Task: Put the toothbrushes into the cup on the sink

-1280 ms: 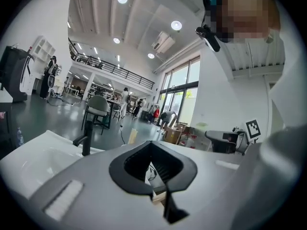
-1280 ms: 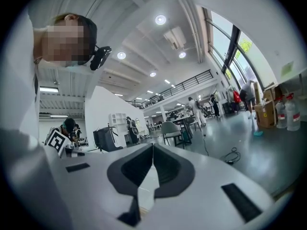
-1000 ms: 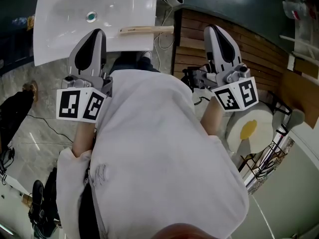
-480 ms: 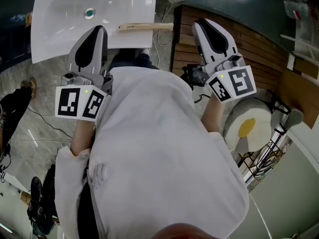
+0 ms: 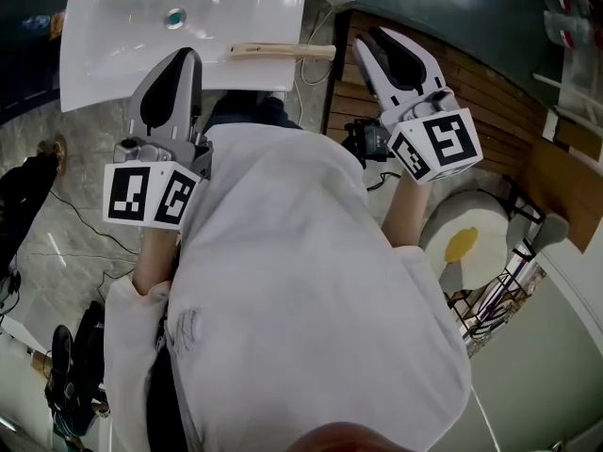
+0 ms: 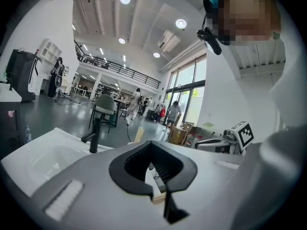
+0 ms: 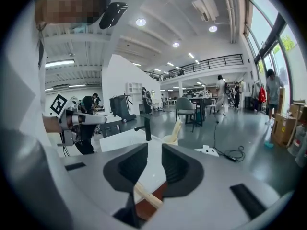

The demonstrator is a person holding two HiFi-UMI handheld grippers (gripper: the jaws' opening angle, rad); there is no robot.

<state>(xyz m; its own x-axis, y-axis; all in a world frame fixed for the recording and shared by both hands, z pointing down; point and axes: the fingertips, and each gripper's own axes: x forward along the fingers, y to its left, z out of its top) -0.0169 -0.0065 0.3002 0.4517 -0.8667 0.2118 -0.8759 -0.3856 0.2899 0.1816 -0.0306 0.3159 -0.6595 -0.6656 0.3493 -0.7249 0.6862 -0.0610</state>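
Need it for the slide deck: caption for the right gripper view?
Right gripper, jaws just opened with nothing between them, faces a toothbrush on the sink edge; cup beyond.

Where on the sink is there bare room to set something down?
The sink is bare around the drain, from its left rim across to the stretch behind the wooden toothbrush. The front rim is crowded: the toothbrush lies along its right part and the left claw stands over its middle. At the back stand the faucet and the cup.
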